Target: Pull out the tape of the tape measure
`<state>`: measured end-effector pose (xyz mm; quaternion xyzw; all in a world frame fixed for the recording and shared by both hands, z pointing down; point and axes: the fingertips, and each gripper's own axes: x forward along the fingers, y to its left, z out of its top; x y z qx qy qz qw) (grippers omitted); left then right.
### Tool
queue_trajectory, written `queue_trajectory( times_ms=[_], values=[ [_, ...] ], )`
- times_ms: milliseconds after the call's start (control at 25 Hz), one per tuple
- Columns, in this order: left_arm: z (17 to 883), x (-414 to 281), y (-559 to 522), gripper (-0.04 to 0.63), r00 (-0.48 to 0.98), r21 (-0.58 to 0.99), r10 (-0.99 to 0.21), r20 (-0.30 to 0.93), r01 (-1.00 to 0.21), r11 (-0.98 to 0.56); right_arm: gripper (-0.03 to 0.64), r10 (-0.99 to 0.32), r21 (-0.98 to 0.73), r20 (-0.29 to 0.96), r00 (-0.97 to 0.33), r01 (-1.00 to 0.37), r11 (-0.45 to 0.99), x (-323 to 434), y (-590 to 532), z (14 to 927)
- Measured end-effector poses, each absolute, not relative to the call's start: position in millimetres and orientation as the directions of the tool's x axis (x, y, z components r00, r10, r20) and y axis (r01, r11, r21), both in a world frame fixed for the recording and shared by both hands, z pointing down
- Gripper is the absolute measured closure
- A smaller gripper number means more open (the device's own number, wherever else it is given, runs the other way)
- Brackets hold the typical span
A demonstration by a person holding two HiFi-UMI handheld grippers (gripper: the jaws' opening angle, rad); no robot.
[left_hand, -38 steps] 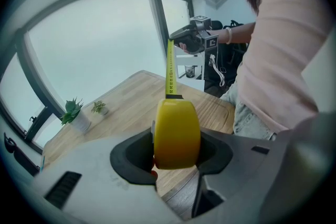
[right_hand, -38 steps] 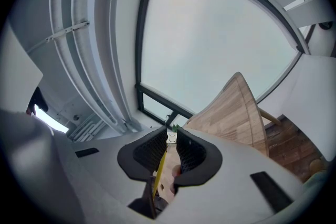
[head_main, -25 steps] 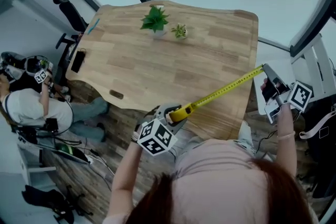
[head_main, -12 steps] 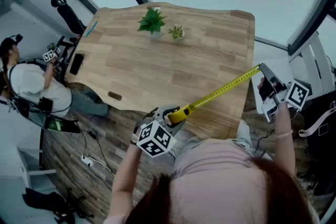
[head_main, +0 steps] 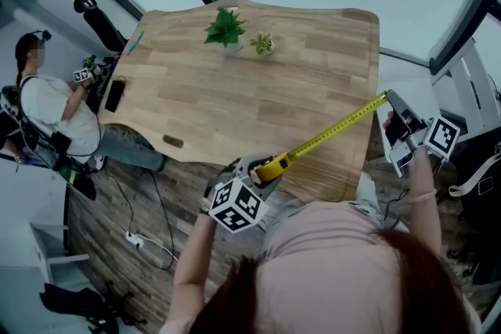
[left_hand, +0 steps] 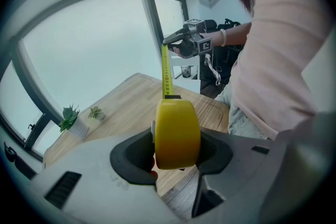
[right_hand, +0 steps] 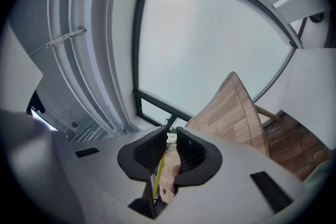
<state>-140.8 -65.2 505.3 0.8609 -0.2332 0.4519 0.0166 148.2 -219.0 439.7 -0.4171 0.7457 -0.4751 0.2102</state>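
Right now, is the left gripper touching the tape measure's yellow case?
Touching. The left gripper view shows the left gripper clamping the yellow case, with both fingers pressed against its sides.

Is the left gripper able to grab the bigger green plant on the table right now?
Probably not. The left gripper is shut on the yellow tape measure, so its jaws are full, and the plant stands far across the table.

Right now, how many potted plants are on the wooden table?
2. The larger plant stands near the far edge of the table. The smaller plant sits just to its right in the head view. Nothing on the table looks able to hide another.
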Motion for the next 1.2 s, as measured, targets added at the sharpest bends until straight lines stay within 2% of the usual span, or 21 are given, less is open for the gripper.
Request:
queue_trajectory(
  times_ms=[1200],
  values=[
    [492,-121,-76,0.424,0.496,-0.207,-0.410,0.765,-0.414,-0.886,0.565,-0.815,-0.901,0.074,-0.575,-0.389,0.193,119,-216,449]
  ],
)
